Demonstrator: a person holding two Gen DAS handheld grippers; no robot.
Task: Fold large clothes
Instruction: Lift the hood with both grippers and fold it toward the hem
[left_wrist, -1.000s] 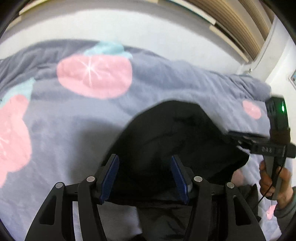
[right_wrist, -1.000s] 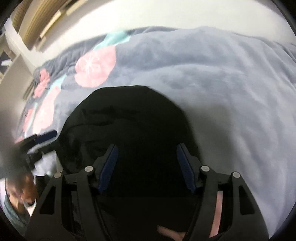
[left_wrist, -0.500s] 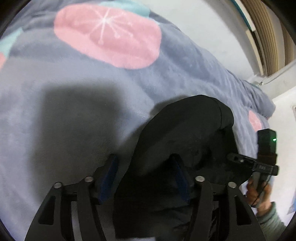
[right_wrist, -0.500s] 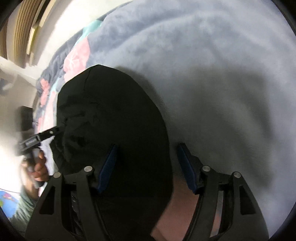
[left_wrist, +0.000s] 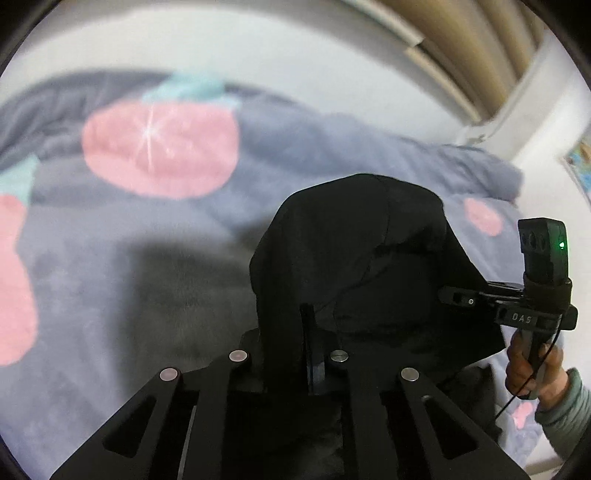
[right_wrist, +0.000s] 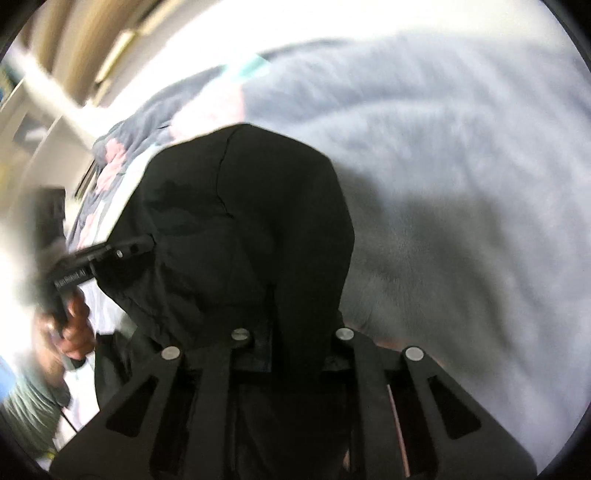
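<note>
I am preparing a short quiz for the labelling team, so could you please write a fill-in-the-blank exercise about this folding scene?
1. The garment held by both grippers is ____ in colour.
2. The left gripper is ____ on the garment's fabric.
3. The blanket under the garment is grey with large ____ patches.
4. In the left wrist view, a small ____ light glows on the device mounted on the right gripper.

Missing words: black; shut; pink; green
</note>
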